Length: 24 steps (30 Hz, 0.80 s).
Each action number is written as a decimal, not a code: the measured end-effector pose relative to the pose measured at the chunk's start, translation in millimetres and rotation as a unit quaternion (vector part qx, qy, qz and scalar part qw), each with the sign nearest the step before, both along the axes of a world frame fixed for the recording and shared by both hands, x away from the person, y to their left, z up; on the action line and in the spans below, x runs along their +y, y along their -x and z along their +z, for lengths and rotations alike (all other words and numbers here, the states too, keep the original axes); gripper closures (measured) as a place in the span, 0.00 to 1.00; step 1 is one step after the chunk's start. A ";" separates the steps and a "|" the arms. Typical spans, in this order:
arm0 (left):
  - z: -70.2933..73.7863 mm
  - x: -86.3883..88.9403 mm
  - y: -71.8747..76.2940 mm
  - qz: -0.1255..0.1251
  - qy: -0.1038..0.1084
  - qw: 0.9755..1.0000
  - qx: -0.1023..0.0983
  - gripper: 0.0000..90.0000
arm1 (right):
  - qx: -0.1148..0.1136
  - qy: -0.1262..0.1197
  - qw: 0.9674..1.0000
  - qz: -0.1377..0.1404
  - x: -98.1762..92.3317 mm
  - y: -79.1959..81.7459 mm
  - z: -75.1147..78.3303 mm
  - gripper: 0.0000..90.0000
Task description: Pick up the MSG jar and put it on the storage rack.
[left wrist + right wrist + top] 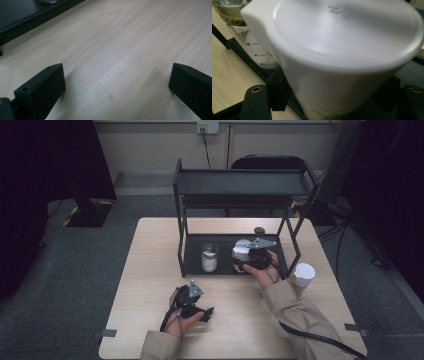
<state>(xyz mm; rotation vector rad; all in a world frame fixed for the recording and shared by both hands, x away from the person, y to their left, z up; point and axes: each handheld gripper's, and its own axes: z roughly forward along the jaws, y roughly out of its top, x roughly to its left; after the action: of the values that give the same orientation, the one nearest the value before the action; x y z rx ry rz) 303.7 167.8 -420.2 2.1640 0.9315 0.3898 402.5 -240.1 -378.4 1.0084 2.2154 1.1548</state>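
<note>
The right hand-held gripper grips a white-lidded jar on the lower shelf of the black rack, its jaws narrow on the jar's sides, probably to set it down or lift it out. Just left of it on that shelf stands a glass jar with measuring marks reading 150 and 100. In front of the rack, the left hand-held gripper rests wide and empty over the surface. A white cup stands to the rack's right.

"150" and "100" on glass jar
</note>
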 end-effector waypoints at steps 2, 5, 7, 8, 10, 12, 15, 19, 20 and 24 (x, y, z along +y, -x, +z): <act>0.0 0.0 0.0 0.000 0.000 1.000 0.000 0.00 | 0.000 0.004 1.000 0.001 0.5 0.1 0.0 0.32; 0.0 0.0 0.0 0.000 0.000 1.000 0.000 0.00 | -0.001 0.013 1.000 0.003 2.2 0.6 0.2 0.30; 0.0 0.0 0.0 0.000 0.000 1.000 0.000 0.00 | 0.001 0.011 1.000 0.000 2.6 0.7 0.7 0.25; 0.0 0.0 0.0 0.000 0.000 1.000 0.000 0.00 | 0.005 0.012 1.000 0.000 2.8 -0.1 1.6 0.23; 0.0 0.0 0.0 0.000 0.000 1.000 0.000 0.00 | 0.010 0.013 1.000 -0.001 3.5 -0.6 3.0 0.19; 0.0 0.0 0.0 0.000 0.000 1.000 0.000 0.00 | 0.014 0.017 1.000 -0.003 4.5 -0.4 4.3 0.13; 0.0 0.0 0.0 0.000 0.000 1.000 0.000 0.00 | 0.017 0.023 1.000 -0.006 5.4 0.2 5.3 0.10; 0.0 0.0 0.0 0.000 0.000 1.000 0.000 0.00 | 0.025 0.023 0.999 -0.010 4.6 0.8 6.3 0.05; 0.0 0.0 0.0 0.000 0.000 1.000 0.000 0.00 | 0.026 0.020 0.999 -0.016 3.5 3.6 7.1 0.02; 0.0 0.0 0.0 0.000 0.000 1.000 0.000 0.00 | 0.028 0.011 0.999 -0.013 -1.2 6.2 8.3 0.01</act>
<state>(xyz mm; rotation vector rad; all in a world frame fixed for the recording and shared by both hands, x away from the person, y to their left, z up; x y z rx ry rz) 303.7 167.8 -420.2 2.1642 0.9315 0.3897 396.4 -241.3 -370.1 1.0708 2.2466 1.1009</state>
